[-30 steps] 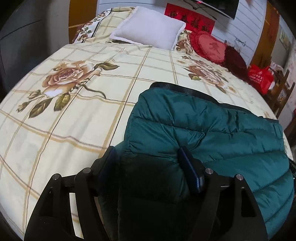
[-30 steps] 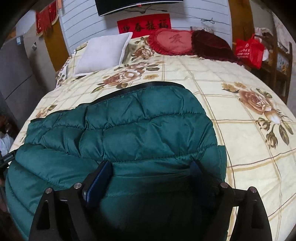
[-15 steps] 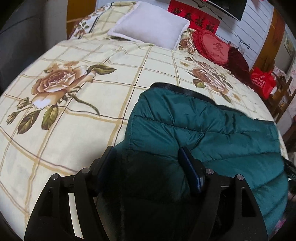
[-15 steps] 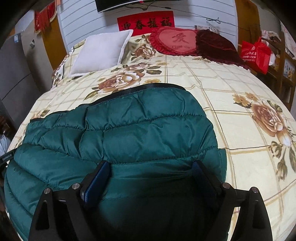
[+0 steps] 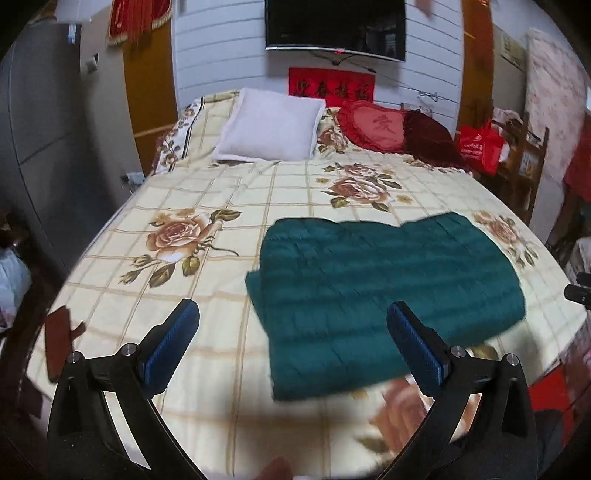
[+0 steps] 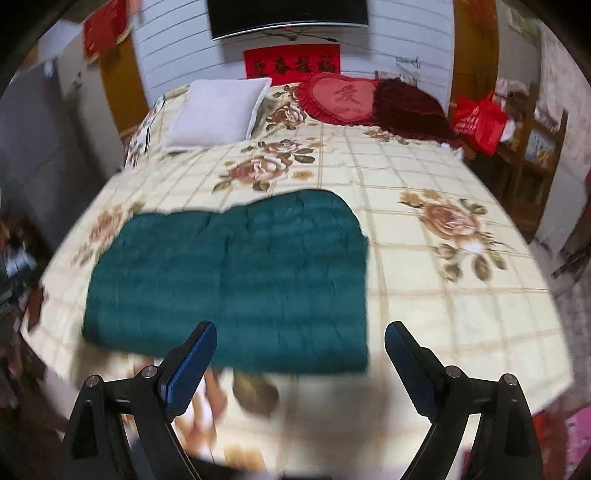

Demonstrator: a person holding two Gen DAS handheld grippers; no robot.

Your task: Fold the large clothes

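My left tongs (image 5: 291, 347) stand wide apart, nothing between the blue pads (image 5: 171, 347); their jaws have just been opening, and the jacket no longer sits between them. My right tongs (image 6: 299, 363) are also spread wide and hold nothing. Both pairs hang above the bed, clear of the cloth

The green quilted jacket (image 5: 384, 291) lies folded flat on the bed (image 5: 207, 192), a rough rectangle with its long side running across. From the left wrist it lies ahead and to the right of the tongs; from the right wrist the same jacket (image 6: 236, 277) lies ahead and to the left, its near edge just beyond the left pad

Bedspread is cream with a tan grid and printed roses. At the head of the bed: a white pillow (image 5: 269, 127) on the left, a red heart-shaped cushion (image 5: 376, 125) beside it, a dark red cushion (image 5: 430, 138) touching that one on the right. A red bag (image 5: 480, 146) stands off the bed's far right corner. On the wall: a red banner (image 5: 332, 85) with dark characters, a black screen (image 5: 334, 27) above it. Both views are smeared by motion; quilting detail is hard to read
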